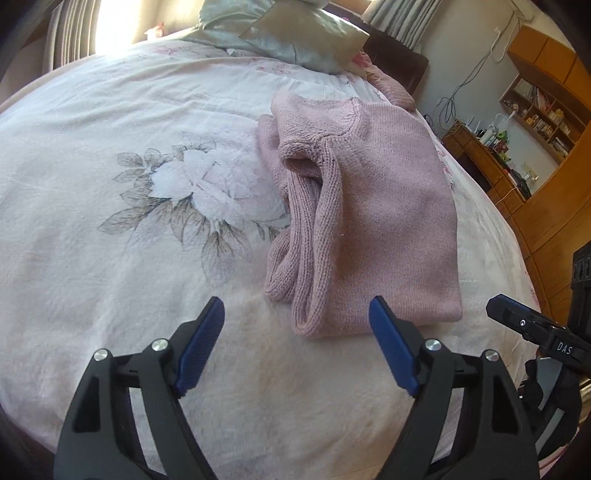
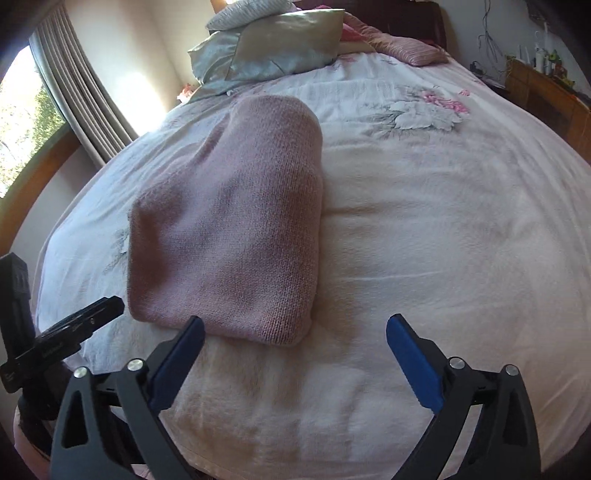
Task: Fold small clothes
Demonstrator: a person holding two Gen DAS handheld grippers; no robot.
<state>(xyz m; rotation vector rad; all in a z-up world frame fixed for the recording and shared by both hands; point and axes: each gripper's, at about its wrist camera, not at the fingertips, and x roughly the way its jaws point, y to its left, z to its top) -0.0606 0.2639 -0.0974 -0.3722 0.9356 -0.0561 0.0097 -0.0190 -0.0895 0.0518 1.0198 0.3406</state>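
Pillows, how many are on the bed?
3 that I can see, all at the head of the bed: a shiny green-grey pillow, a pale ribbed pillow behind it, and a pink striped pillow to its right. More may be hidden.

A folded sweater [image 1: 373,206] is laid on the bed cover [image 1: 110,258], right of centre in the left wrist view and left of centre in the right wrist view [image 2: 229,236]. Its folded sleeves are gathered along its left side in the left wrist view. A printed flower [image 1: 199,188] is seen on the cover left of the sweater. Pillows [image 1: 291,35] are piled behind it at the top of the frame, before the curtains [image 1: 70,33]. The left gripper [image 1: 295,332] is placed at the bottom, just before the sweater's near edge; the right gripper [image 2: 295,345] likewise. Shelves [image 1: 543,107] are found at the upper right.
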